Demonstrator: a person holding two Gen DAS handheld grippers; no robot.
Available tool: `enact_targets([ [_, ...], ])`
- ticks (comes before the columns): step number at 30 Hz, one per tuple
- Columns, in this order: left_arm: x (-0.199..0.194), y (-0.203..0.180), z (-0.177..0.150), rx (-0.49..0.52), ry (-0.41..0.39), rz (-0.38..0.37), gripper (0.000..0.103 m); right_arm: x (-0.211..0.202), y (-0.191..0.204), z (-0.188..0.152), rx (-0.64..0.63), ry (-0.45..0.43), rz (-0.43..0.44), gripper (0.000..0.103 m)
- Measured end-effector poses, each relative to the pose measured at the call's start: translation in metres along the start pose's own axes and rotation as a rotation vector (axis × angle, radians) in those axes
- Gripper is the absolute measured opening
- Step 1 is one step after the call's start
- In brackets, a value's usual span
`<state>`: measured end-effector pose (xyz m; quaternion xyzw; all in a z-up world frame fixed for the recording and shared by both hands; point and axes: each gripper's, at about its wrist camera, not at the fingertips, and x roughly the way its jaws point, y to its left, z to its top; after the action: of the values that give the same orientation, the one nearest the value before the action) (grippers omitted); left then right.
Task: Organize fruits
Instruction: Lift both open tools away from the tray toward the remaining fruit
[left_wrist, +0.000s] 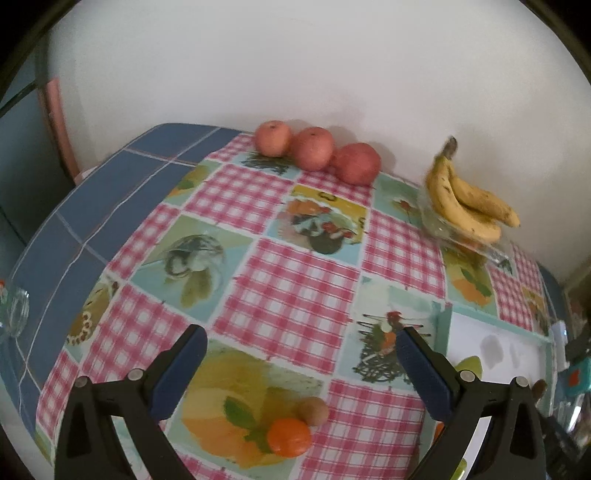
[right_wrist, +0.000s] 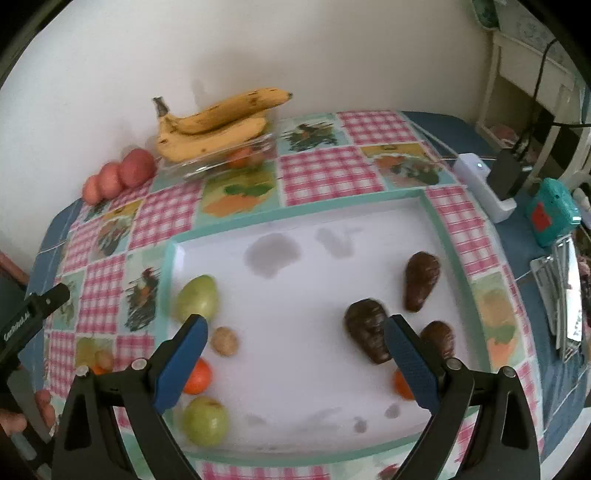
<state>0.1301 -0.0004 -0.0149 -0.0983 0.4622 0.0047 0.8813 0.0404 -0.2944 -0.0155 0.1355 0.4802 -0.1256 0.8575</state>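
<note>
Below the left gripper's (left_wrist: 303, 341) wide jaws sits a probable tangerine (left_wrist: 289, 436).

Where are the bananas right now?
The bananas lie on top of a clear glass dish at the back of the table by the wall, just right of the three red apples in the right wrist view.

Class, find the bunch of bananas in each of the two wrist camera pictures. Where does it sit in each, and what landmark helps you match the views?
Left wrist view: bunch of bananas at upper right, on a clear glass dish by the wall.
Right wrist view: bunch of bananas at upper left of centre, on the same dish.
Shared landmark: the row of three red apples along the wall.
</note>
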Motion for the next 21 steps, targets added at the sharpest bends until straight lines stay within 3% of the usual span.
enact_targets([
  [5,-0.012,0.02,-0.006,-0.043,-0.043,-0.017,0.103,0.0,0.014,-0.01,-0.01,0.016,0.035,0.097],
  [10,-0.017,0.029,-0.014,-0.039,0.002,-0.079,0.103,0.0,0.026,-0.02,-0.031,0.036,0.056,0.097],
  [21,-0.003,0.039,-0.033,-0.015,0.115,-0.015,0.101,0.001,0.06,-0.03,-0.11,0.076,0.069,0.097],
])
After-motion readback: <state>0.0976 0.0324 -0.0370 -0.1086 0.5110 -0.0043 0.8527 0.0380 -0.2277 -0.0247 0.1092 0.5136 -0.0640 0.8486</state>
